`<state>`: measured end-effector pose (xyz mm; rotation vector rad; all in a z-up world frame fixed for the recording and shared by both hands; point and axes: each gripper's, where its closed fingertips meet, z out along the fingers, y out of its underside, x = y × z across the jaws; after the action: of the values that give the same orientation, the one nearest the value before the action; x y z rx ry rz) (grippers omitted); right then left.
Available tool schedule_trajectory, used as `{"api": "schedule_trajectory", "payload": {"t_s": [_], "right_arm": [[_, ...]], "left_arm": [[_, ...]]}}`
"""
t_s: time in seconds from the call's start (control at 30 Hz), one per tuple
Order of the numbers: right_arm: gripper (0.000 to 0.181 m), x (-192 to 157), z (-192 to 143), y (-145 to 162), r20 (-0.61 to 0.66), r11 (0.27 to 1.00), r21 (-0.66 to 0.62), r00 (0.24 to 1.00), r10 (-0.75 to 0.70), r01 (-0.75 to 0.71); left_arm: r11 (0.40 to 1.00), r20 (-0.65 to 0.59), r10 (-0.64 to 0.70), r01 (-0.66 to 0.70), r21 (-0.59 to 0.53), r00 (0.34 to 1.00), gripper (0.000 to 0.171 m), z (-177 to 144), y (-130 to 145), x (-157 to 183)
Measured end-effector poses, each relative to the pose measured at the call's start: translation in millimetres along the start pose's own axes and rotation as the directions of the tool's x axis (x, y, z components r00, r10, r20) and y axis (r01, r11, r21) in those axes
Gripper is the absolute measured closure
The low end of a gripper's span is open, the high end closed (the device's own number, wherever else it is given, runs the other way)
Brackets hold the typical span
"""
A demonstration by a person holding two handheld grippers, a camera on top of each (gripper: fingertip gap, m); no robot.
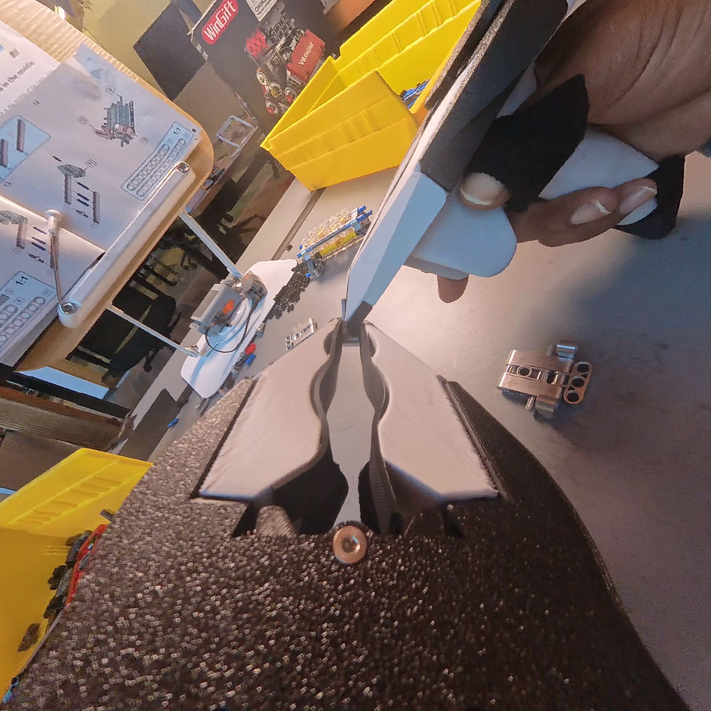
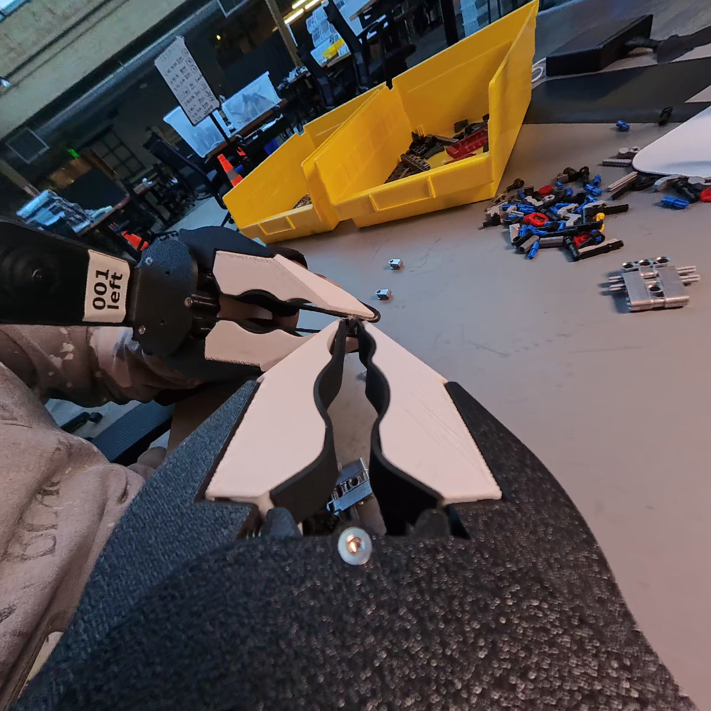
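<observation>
My left gripper (image 1: 351,331) and my right gripper (image 2: 350,327) meet tip to tip just above the grey table (image 2: 500,365). Both are shut on one small dark grey part (image 1: 350,339), which also shows in the right wrist view (image 2: 351,325); it is too small to tell its shape. In the left wrist view the right gripper (image 1: 354,314) comes down from the upper right, held by a hand (image 1: 635,77). In the right wrist view the left gripper (image 2: 367,313) reaches in from the left. A grey beam assembly (image 1: 544,377) lies to the right, also in the right wrist view (image 2: 650,288).
Yellow bins (image 2: 404,184) with dark parts stand at the back. A pile of blue, black and red pieces (image 2: 558,219) and two small grey connectors (image 2: 395,263) lie on the table. An instruction booklet on a stand (image 1: 88,154) and a white tray (image 1: 207,369) holding a grey motor are left. My left and right fingertips are right by each other.
</observation>
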<state>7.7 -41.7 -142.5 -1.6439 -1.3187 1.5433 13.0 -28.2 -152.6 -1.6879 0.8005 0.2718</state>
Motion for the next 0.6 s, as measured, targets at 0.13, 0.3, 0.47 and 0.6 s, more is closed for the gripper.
{"api": "schedule_trajectory", "payload": {"t_s": [0.13,0.3,0.47,0.6], "right_arm": [[0.179,-0.4,-2.0,-0.7,0.026,0.999,0.015,0.999,0.030,-0.031],[0.181,4.1,-6.9,-2.5,0.035,0.998,0.026,0.998,0.061,-0.062],[0.180,5.4,-15.2,-14.1,0.021,0.997,0.081,1.000,-0.002,0.000],[0.156,-2.8,-19.0,-20.4,-0.072,0.941,0.071,0.943,-0.326,0.331]], "left_arm": [[0.999,-0.009,-0.032,0.032,0.010,0.999,0.163,-0.7,-0.9,-1.3],[0.989,-0.042,-0.145,0.147,0.033,0.989,0.166,-4.1,-0.5,-7.4],[0.933,-0.144,-0.350,0.358,0.037,0.926,0.166,-6.9,3.1,-9.6],[0.720,-0.357,-0.647,0.694,0.003,0.673,0.165,-11.7,-6.6,-9.5]]}}
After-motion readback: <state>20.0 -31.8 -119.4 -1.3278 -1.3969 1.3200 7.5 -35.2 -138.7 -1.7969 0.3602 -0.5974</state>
